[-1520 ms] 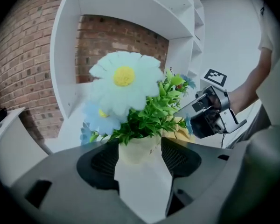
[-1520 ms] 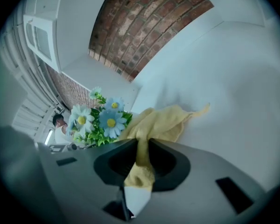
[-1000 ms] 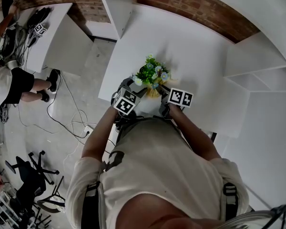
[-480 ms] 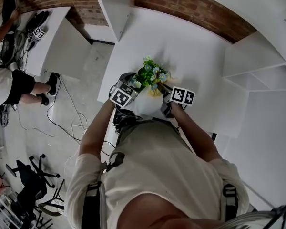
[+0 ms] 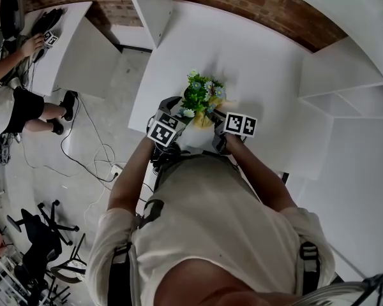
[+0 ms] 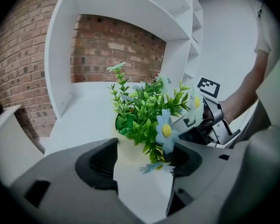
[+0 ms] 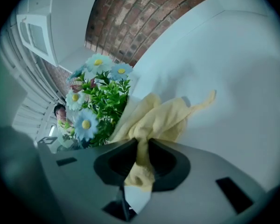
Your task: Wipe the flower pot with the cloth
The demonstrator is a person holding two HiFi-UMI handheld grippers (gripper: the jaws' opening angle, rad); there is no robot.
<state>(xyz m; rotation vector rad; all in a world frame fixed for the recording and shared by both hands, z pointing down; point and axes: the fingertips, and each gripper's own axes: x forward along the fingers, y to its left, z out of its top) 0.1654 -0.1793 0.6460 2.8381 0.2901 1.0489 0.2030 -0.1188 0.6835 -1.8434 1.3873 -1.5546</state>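
Flower pot [image 6: 139, 185] stood near the white table's [image 5: 255, 62] front edge, clamped between the left gripper's [image 6: 142, 158] jaws, while the right gripper [image 7: 141, 155] pinched the yellow cloth [image 7: 154, 115] against its side. Wiping seemed under way; next, the cloth needed dragging round the wall. Both grippers slanted downward toward it

A white counter [image 5: 255, 56] runs back from the person to a brick wall [image 5: 255, 5]. The flower pot [image 5: 201, 104] is over its near part, close to the front edge and nearer the left edge than the right. The pot's base is hidden, so whether it rests on the top cannot be told. A yellow cloth [image 7: 154, 118] lies against the pot's right side, one loose corner reaching out over the white top. White shelving [image 5: 345, 75] borders the counter well to the pot's right, and a white upright panel [image 5: 154, 8] stands behind the pot to its left
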